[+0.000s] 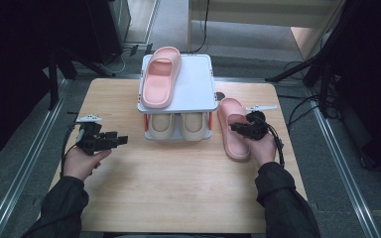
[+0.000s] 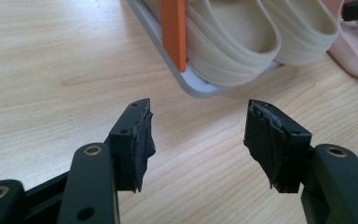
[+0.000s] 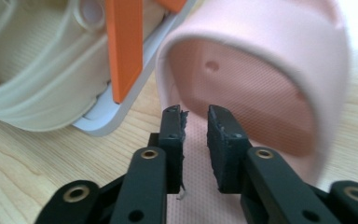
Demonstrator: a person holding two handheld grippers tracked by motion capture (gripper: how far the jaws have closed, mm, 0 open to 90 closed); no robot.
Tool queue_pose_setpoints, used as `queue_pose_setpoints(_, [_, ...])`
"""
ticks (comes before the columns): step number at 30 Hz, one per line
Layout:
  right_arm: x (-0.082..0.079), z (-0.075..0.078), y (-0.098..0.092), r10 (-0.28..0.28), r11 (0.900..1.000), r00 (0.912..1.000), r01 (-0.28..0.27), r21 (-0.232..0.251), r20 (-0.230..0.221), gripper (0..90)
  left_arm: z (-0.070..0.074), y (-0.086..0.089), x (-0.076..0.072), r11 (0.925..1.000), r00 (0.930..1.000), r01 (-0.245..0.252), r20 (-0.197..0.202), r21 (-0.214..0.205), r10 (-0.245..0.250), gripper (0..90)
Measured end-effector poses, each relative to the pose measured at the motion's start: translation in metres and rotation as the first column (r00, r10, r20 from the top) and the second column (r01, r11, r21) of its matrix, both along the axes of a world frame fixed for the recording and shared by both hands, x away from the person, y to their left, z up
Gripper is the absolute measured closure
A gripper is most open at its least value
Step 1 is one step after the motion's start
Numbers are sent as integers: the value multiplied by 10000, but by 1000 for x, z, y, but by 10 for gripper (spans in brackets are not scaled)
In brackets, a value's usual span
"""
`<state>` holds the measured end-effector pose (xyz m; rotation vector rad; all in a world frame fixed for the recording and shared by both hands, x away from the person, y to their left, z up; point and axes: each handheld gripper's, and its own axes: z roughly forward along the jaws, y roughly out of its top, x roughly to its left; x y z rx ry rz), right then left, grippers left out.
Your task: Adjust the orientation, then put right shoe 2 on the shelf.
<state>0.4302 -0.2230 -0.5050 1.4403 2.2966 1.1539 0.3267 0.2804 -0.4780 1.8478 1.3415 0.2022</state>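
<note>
Your right tongs (image 3: 196,126) sit over the footbed of the pink slipper (image 1: 232,128) that lies flat on the counter (image 1: 178,183), just right of the two-tier shoe rack (image 1: 198,89). Their jaws stand narrow with a small gap between them, and nothing is held yet. The slipper looks like moulded foam: probably light, soft and springy, with a textured footbed that should not slip much. The strap arch, directly ahead of your jaws in the right gripper view, looks like the best hold; you could pinch its front edge or the side wall, as a flat sole gives little to bite. Your right hand (image 1: 264,148) rests at the slipper's heel end, the tongs pointing left and forward.

Your left tongs (image 2: 198,135) are wide and empty, hovering low over bare counter left of the rack, aimed towards the cream slippers (image 2: 256,37) on its lower tier. A second pink slipper (image 1: 161,75) lies on the top shelf.
</note>
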Motion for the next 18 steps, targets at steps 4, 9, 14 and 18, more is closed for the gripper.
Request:
queue_pose_setpoints(4, [-10, 7, -10, -141, 9994, 9992, 129, 330, 371, 730, 0, -4, 9, 9999, 9999, 113, -41, -28, -113, 416])
queue_pose_setpoints(9, [-21, 13, -26, -555, 9974, 9960, 520, 503, 705, 697, -1, -11, 17, 9994, 9993, 331, -177, 18, -331, 416])
queue_pose_setpoints(14, [-24, 13, -38, -899, 9953, 9928, 867, 428, 791, 635, -2, -15, 21, 9991, 9989, 424, -205, 5, -424, 416])
queue_pose_setpoints(18, [-20, 6, -42, -1081, 9936, 9919, 1055, 413, 664, 586, -3, -14, 21, 9990, 9987, 436, -278, 73, -434, 415])
